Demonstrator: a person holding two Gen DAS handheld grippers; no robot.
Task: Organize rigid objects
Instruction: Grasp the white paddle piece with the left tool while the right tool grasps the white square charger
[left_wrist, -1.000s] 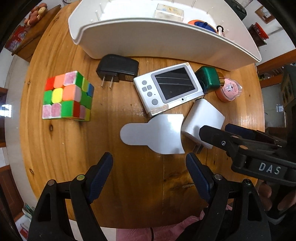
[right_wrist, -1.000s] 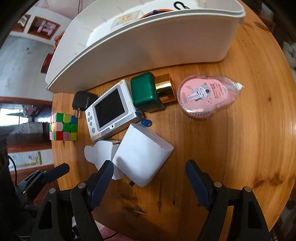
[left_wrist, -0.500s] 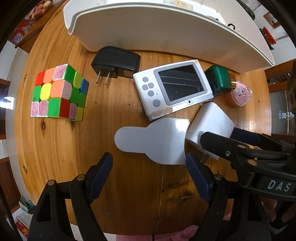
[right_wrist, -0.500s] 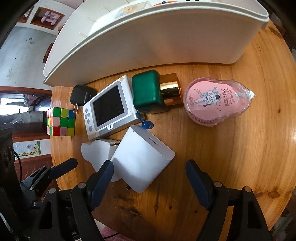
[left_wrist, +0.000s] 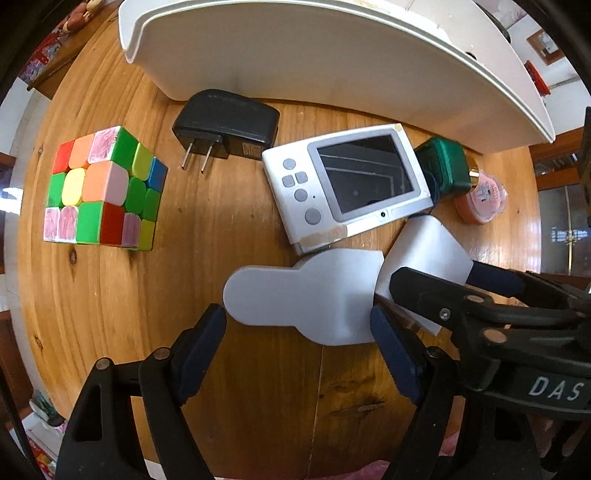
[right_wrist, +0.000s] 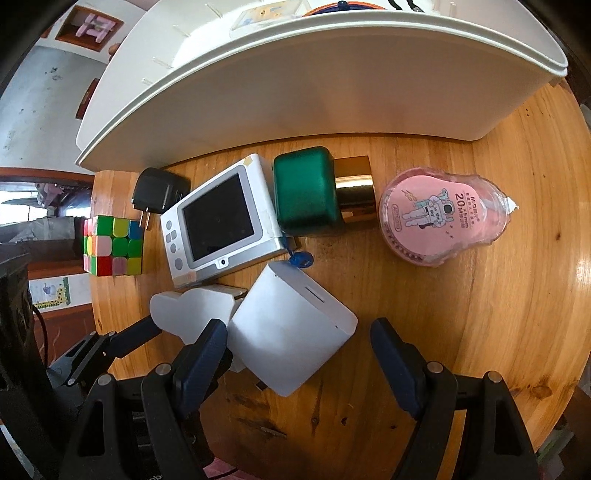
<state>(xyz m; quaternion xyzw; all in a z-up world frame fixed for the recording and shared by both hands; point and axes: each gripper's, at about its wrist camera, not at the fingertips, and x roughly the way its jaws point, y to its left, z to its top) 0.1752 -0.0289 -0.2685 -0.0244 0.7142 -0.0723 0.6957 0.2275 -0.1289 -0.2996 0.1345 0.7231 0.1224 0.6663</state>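
On the round wooden table lie a white flat paddle-shaped piece (left_wrist: 306, 295), a white charger cube (right_wrist: 291, 332), a silver handheld device (left_wrist: 351, 188), a black plug adapter (left_wrist: 225, 123), a colour cube (left_wrist: 101, 190), a green and gold box (right_wrist: 317, 195) and a pink tape dispenser (right_wrist: 443, 218). My left gripper (left_wrist: 299, 339) is open, its fingers either side of the white paddle piece's near edge. My right gripper (right_wrist: 299, 354) is open around the white charger cube, and shows in the left wrist view (left_wrist: 458, 284).
A large white bin (right_wrist: 295, 96) stands at the back of the table with some items inside. The colour cube sits alone at the left. The table's edge runs close on the right, past the pink dispenser.
Both grippers have moved forward and lower. The left now brackets the white paddle piece, the right brackets the white charger cube. No object has moved.
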